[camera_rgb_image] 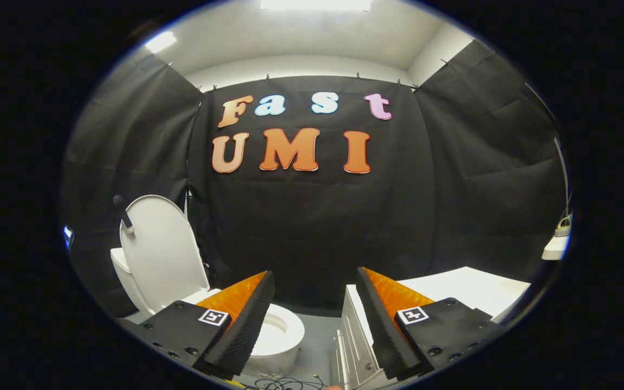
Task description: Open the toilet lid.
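Evidently toilet lid (161, 252) upright; tool (314, 319) open.

Your tool (312, 303) is held with its two black ribbed, orange-backed fingers (244, 319) spread wide, nothing between them. Behind the left finger stands the white ceramic toilet (282, 336), its white oval plastic lid (163, 252) raised upright against the tank, the bowl exposed. Behind the right finger you have a white panelled cabinet (352, 346). Dark cables (285, 383) lie on the grey floor (317, 338) between toilet and cabinet.
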`<state>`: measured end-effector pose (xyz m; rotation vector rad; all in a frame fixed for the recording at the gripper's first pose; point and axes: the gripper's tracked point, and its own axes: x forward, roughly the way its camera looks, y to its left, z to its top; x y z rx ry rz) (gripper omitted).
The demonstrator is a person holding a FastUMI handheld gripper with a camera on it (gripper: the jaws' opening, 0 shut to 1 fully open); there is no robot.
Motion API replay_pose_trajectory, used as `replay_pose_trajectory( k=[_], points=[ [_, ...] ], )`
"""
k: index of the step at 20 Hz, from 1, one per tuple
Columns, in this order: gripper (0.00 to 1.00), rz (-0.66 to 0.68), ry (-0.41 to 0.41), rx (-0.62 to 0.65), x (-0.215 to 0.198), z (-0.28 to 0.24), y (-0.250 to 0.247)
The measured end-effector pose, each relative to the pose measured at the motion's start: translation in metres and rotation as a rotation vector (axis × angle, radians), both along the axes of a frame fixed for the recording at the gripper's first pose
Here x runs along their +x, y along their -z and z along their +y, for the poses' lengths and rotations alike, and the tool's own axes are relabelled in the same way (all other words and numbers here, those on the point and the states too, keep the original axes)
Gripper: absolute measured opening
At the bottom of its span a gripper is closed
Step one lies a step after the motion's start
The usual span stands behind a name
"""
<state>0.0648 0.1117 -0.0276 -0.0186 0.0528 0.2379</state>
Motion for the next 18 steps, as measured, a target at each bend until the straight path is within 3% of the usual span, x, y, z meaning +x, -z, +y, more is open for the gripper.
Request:
replay_pose_trajectory(
  k=[18],
  points=[
    [0.97, 0.034, 0.030, 0.011, -0.005, -0.018, 0.010]
  ],
)
